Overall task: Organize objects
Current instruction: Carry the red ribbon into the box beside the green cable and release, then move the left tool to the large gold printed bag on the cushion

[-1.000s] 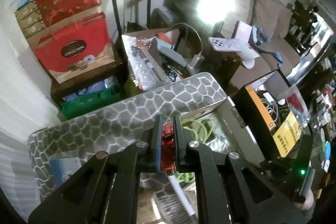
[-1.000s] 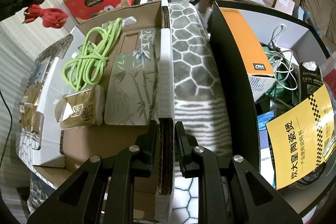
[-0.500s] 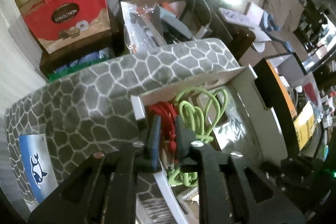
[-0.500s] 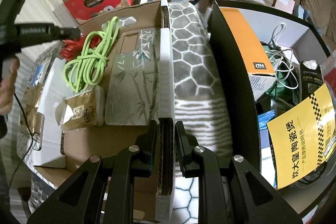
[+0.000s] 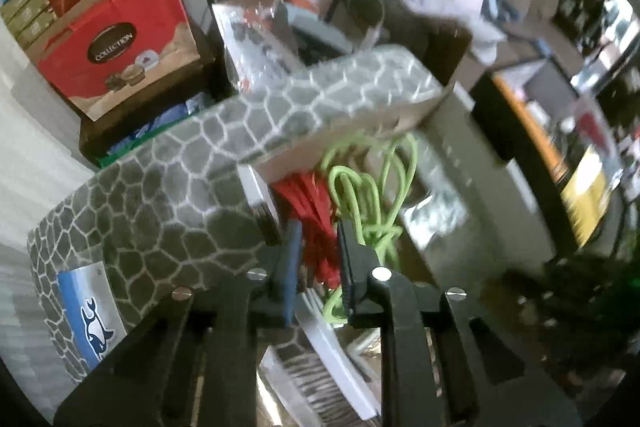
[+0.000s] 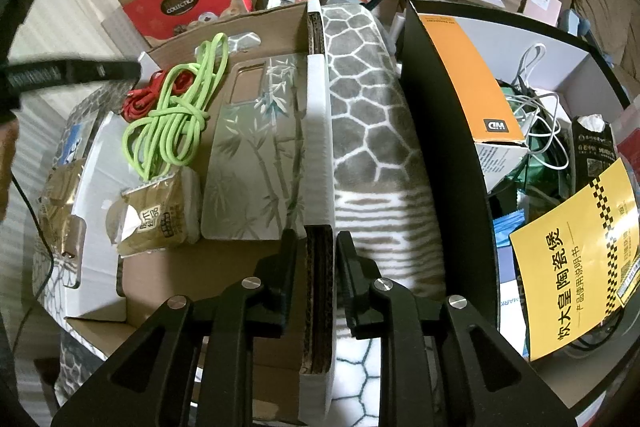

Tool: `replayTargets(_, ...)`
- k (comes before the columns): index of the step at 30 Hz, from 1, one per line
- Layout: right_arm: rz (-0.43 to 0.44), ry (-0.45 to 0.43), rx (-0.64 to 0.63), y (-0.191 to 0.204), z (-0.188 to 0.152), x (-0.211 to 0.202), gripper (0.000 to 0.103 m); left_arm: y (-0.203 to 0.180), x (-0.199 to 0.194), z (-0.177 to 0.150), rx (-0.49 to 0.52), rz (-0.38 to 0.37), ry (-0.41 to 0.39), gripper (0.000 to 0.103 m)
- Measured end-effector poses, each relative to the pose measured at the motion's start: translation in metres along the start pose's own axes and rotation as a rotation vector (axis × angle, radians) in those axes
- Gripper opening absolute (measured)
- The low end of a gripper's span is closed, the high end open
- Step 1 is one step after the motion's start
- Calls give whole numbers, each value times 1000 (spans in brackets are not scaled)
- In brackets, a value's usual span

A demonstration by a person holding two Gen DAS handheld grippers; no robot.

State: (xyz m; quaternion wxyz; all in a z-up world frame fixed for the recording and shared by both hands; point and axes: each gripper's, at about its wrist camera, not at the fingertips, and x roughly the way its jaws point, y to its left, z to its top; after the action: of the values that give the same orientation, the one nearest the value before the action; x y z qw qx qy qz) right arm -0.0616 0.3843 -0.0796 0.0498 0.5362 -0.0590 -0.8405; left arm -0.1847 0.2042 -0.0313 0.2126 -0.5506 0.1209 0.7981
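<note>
The right gripper (image 6: 318, 247) is closed to a narrow gap on the cardboard box wall (image 6: 319, 267), which runs straight away from it. The left gripper (image 5: 318, 251) clamps the red cable (image 5: 316, 219) inside the box's far corner, its strands running lengthwise between the jaws, beside the green cable (image 6: 172, 119).
</note>
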Motion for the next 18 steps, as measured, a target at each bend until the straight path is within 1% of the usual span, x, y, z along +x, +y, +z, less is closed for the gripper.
replayTargets(2,1,0,1,0,0,0,22,-1,4,-2,8,36,-18,16)
replayTargets(4,5,1,2,-1,0,0,22,-1,6,-2,10,50,-19,13)
replayTargets(7,3,1,1,1,1,-1,22,3,1,-1,-16,28,-16,13)
replayTargets(9,4,1,3,0,1,-1,22,10,-13,0,-45,-3,-47,28)
replayTargets(10,4,1,2,0,1,0,22,15,-22,-1,-57,-19,-70,42)
replayTargets(11,4,1,2,1,1,-1,22,18,-29,-1,-64,-30,-86,51)
replayTargets(13,5,1,2,1,1,-1,22,26,-48,-5,-73,-45,-125,55)
replayTargets(15,4,1,1,1,1,-1,22,35,-62,-10,-65,-43,-136,60)
replayTargets(17,4,1,0,1,1,-1,22,45,-72,-17,-61,-29,-134,73)
replayTargets(18,3,1,-2,1,2,-1,22,54,-77,-22,-61,-20,-131,75)
